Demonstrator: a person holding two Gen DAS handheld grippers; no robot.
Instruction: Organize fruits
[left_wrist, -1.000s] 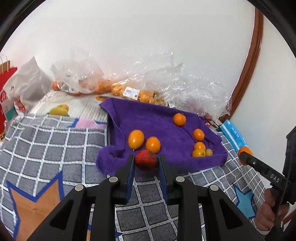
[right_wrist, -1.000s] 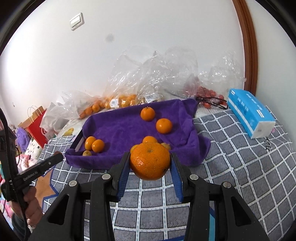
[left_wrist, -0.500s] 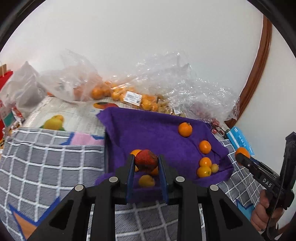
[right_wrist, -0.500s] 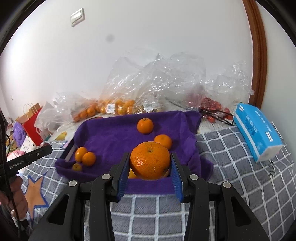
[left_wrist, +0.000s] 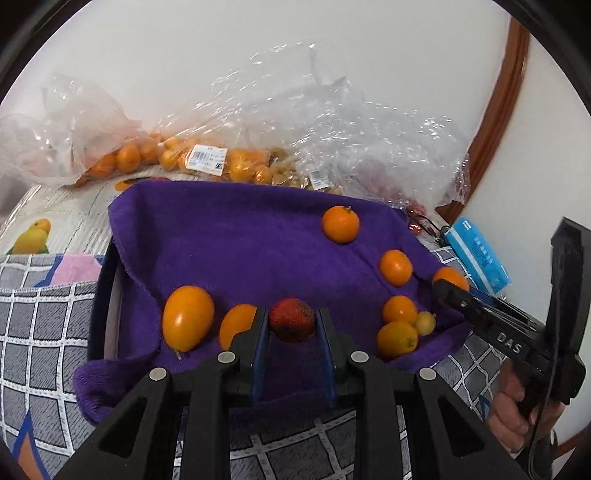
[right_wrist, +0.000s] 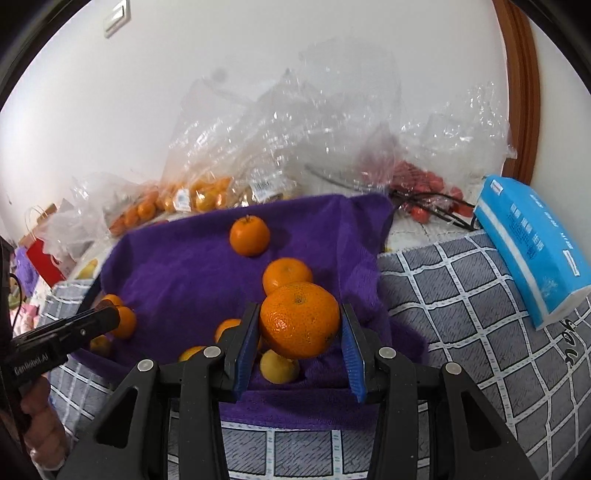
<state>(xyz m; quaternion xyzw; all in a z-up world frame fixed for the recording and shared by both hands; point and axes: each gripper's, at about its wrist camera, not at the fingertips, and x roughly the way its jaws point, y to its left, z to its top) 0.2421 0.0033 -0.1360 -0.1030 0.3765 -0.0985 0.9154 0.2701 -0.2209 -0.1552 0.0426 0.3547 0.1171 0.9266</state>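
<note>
Left tongs (left_wrist: 291, 325) clamp a small round red fruit (left_wrist: 291, 319); right tongs (right_wrist: 300, 325) squeeze a dimpled orange (right_wrist: 300, 319), centre frame above fuzzy purple towel (right_wrist: 184, 266).

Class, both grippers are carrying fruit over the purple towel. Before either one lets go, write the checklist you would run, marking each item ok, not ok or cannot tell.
1. Left gripper clamps the red fruit: ok.
2. Right gripper clamps the large orange: ok.
3. Both fruits over the purple towel: ok.
4. Bare towel directly below the large orange: not ok, a yellow fruit lies there.
5. Height above the towel: cannot tell.
</note>
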